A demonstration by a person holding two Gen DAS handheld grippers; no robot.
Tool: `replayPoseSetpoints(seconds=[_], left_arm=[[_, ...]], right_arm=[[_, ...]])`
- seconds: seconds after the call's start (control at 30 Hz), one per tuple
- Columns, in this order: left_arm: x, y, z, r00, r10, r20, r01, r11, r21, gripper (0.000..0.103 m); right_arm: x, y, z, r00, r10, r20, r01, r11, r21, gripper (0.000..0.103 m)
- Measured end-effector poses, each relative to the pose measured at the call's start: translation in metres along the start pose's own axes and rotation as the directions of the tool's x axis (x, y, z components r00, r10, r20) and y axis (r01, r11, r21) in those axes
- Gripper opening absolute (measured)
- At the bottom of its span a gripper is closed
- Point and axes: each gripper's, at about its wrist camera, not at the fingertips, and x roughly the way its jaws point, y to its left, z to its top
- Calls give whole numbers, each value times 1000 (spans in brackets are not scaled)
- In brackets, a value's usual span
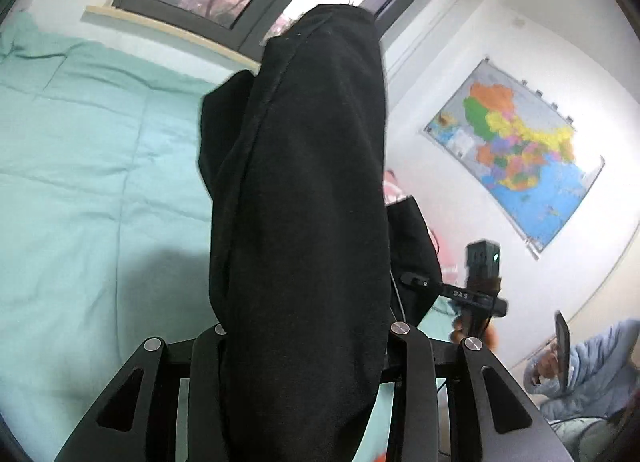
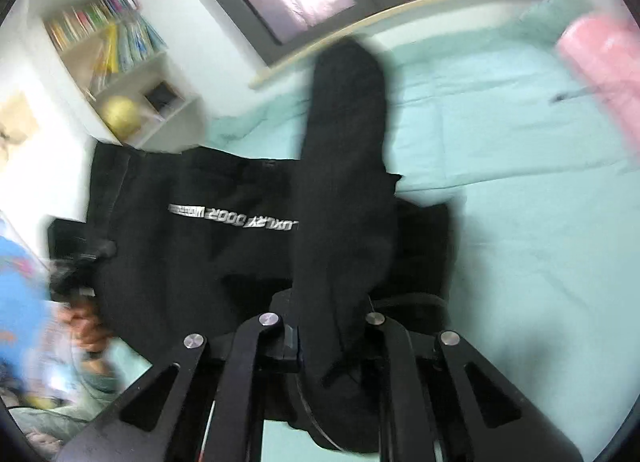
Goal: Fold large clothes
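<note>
- Evidently mid-lift: black garment (image 1: 304, 190) pinched in both grippers and raised off the green bedspread (image 1: 80, 182), not yet laid out for a fold.
- Left gripper (image 1: 304, 342): partly closed on a thick bunch of the black cloth, which drapes over the fingers and hides the tips.
- Right gripper (image 2: 332, 326): clamped almost fully shut on a thinner fold of the same garment (image 2: 344, 166); fingertips buried under fabric.
- Garment's place: hanging between the two grippers above the bed, its body sagging beside the left-hand edge of the right wrist view.
- Next move, as a judgement: spreading the hands apart to pull the cloth taut, then lowering it flat onto the bedspread; some risk of the thick bunch slipping from the looser left grip.
- Only in the right wrist view: white lettering (image 2: 234, 217) across the garment's body, a bookshelf (image 2: 116, 62), a pink roll (image 2: 600, 74) on the bed; heavy motion blur throughout.
- Only in the left wrist view: a wall map (image 1: 516, 150), a seated person in pale blue (image 1: 592, 370), and the other gripper seen from outside (image 1: 476, 294).
</note>
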Motion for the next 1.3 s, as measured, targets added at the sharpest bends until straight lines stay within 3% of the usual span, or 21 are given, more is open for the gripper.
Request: replayPoseSetpoints(seconds=[0.03, 0.1, 0.23, 0.3, 0.37, 0.53, 0.6, 0.67, 0.83, 0.9, 0.93, 0.97, 1.0, 1.07, 1.13, 1.3], left_arm=[[5, 0, -3, 1000, 21, -20, -21, 1000, 0, 39], [12, 18, -15, 996, 86, -35, -87, 996, -8, 39], [34, 103, -23, 987, 152, -60, -161, 966, -201, 40], [44, 154, -33, 980, 166, -114, -193, 935, -298, 41], [52, 188, -44, 979, 150, -136, -190, 910, -369, 43], [66, 217, -58, 989, 85, -123, -132, 882, -453, 49], [76, 216, -57, 983, 106, -149, -161, 886, -434, 51], [88, 213, -51, 977, 127, -169, -188, 886, -423, 52], [82, 235, -49, 970, 139, -197, -215, 869, -445, 53], [83, 235, -48, 968, 155, -199, -230, 867, -442, 53], [82, 234, -47, 966, 172, -193, -241, 869, -432, 53], [77, 231, -46, 963, 198, -182, -257, 876, -407, 50], [72, 224, -44, 962, 216, -166, -264, 892, -367, 42], [57, 213, -39, 965, 225, -134, -257, 913, -317, 39], [47, 188, -30, 978, 189, -84, -205, 935, -291, 38], [36, 134, -7, 994, 113, -9, -112, 967, -227, 38]], right_arm=[[0, 13, -2, 996, -77, -48, 77, 997, -14, 16], [14, 20, -13, 992, -41, -121, 39, 999, -25, 16], [36, 0, -33, 984, -87, -157, 93, 995, 25, 20], [40, -23, -34, 982, -136, -133, 139, 990, 17, 41], [49, -44, -34, 981, -107, -159, 115, 993, 38, 76], [89, -111, -52, 952, -22, -307, 74, 985, 158, 83], [108, -126, -64, 938, 76, -339, 2, 974, 225, 92], [129, -140, -70, 920, 234, -315, -128, 937, 324, 103], [172, -137, -57, 872, 393, -294, -273, 886, 374, 103], [183, -124, -47, 865, 398, -305, -280, 888, 364, 102], [185, -117, -45, 862, 397, -314, -288, 895, 340, 79], [185, -105, -41, 867, 368, -336, -276, 916, 291, 72], [187, -95, -39, 889, 293, -351, -224, 948, 225, 70], [173, -76, -44, 927, 181, -327, -152, 982, 112, 50], [144, -62, -43, 952, 182, -245, -162, 982, 99, 43], [89, -32, -46, 977, 148, -156, -134, 986, 95, 40]])
